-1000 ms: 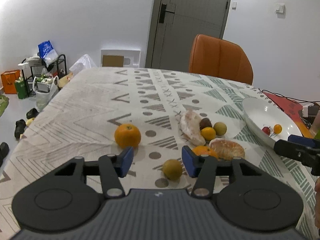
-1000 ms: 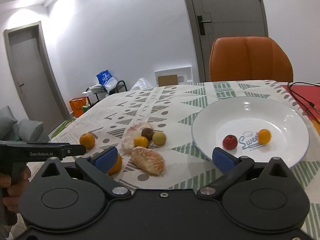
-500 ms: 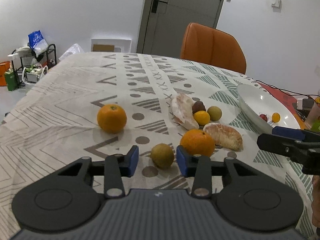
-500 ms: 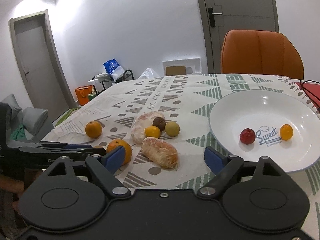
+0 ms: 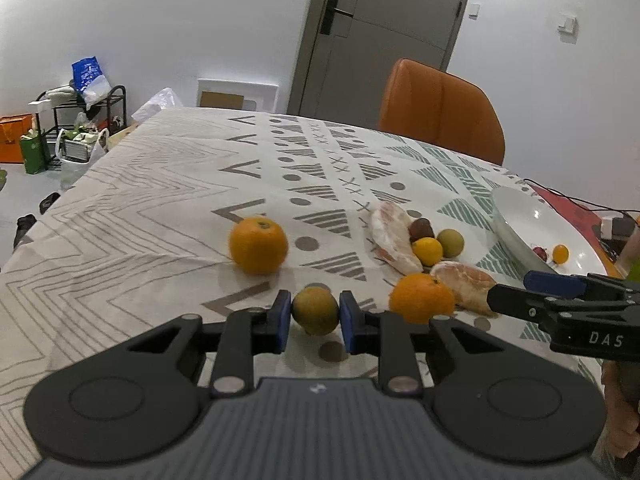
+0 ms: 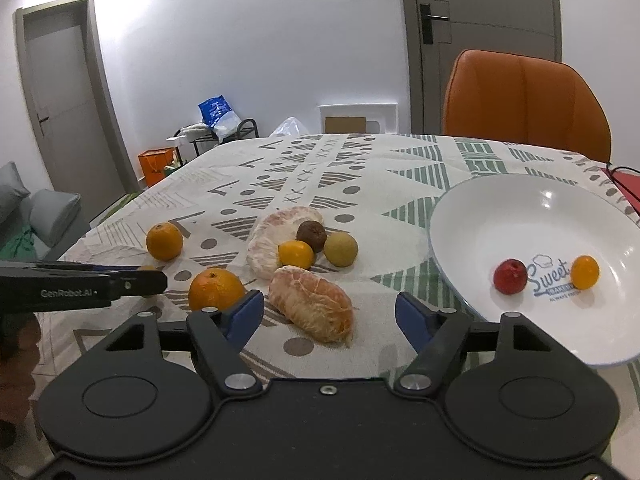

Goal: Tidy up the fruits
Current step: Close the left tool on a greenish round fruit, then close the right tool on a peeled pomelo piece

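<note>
Left wrist | left gripper (image 5: 315, 316) clamps greenish fruit (image 5: 315, 310) | right gripper (image 6: 329, 316) spread wide, empty | bare tablecloth (image 5: 160, 200) leftward

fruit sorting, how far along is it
Early. Done: a small red fruit and a small orange fruit lie in the white plate. In hand: the left gripper has its pads against a greenish-brown fruit on the tablecloth. The right gripper is open and empty. Left: two oranges, two peeled pomelo pieces and three small fruits.
</note>
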